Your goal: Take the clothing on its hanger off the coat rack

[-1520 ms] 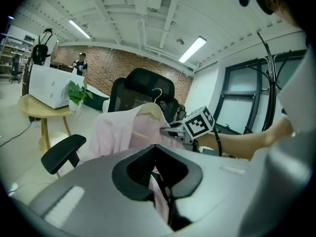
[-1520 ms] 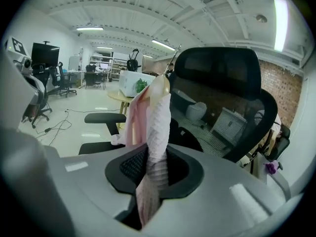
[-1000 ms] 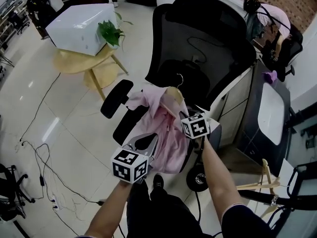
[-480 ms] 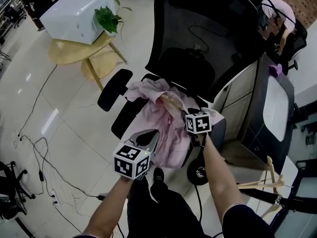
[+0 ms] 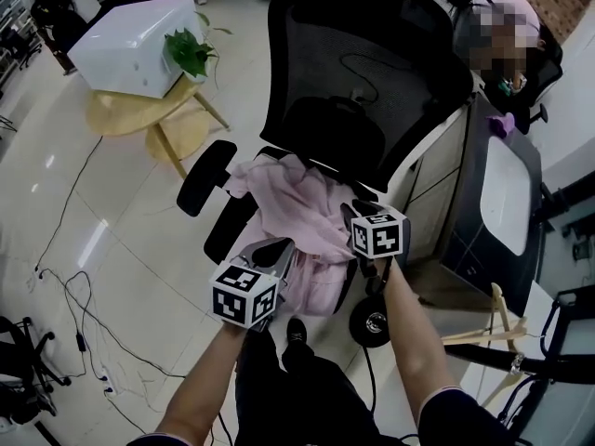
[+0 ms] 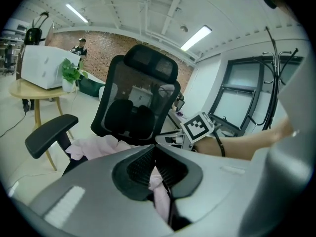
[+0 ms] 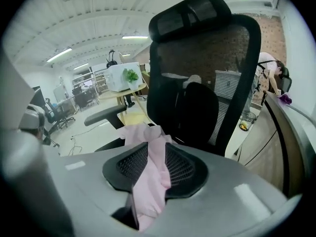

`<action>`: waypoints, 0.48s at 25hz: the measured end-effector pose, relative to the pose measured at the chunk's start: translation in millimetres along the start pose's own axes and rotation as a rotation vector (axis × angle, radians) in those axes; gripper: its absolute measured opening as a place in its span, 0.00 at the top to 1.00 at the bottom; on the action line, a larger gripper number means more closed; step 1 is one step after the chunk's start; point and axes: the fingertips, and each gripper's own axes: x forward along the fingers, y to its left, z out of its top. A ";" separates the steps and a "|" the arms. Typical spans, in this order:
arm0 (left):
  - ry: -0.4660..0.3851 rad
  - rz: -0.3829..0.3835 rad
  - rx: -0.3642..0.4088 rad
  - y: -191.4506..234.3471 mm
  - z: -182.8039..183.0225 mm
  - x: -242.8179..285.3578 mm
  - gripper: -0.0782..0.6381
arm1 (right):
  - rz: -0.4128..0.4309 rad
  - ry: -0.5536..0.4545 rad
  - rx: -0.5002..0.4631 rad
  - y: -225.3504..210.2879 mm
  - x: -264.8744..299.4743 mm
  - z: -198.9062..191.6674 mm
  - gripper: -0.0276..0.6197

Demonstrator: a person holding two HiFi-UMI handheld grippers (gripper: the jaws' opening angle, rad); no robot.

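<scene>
The pink clothing [image 5: 297, 203] lies bunched on the seat of a black mesh office chair [image 5: 372, 72]; its hanger is hidden in the folds. My left gripper [image 5: 276, 247] is at the garment's near edge, jaws shut on a fold of pink cloth [image 6: 160, 194]. My right gripper [image 5: 351, 214] is over the garment's right side. Its jaws are closing, with a loose band of the pink cloth [image 7: 153, 167] running through the gap between the pads [image 7: 180, 167]. No coat rack shows in the head view.
The chair's armrest [image 5: 204, 177] juts out at the left. A round wooden table [image 5: 139, 114] carries a white box [image 5: 125, 49] and a green plant [image 5: 189, 52]. Cables [image 5: 74, 286] trail over the floor. A desk [image 5: 507, 193] and spare wooden hangers [image 5: 483, 342] are at the right.
The garment has come down from hanging in the air onto the chair seat, and the hanger's hook no longer shows. Both grippers have moved forward and down with it.
</scene>
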 end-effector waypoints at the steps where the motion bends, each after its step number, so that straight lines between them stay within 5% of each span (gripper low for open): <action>1: -0.006 0.003 0.011 -2.1 5.1 -1.1 0.87 | 0.007 -0.018 0.003 3.9 -7.0 5.2 0.80; 6: -0.056 0.011 0.061 -12.6 37.3 -9.1 0.87 | 0.057 -0.142 0.006 32.9 -53.2 37.6 0.94; 12: -0.120 -0.032 0.128 -29.1 84.8 -27.5 0.87 | 0.100 -0.308 0.017 74.1 -114.3 89.2 0.95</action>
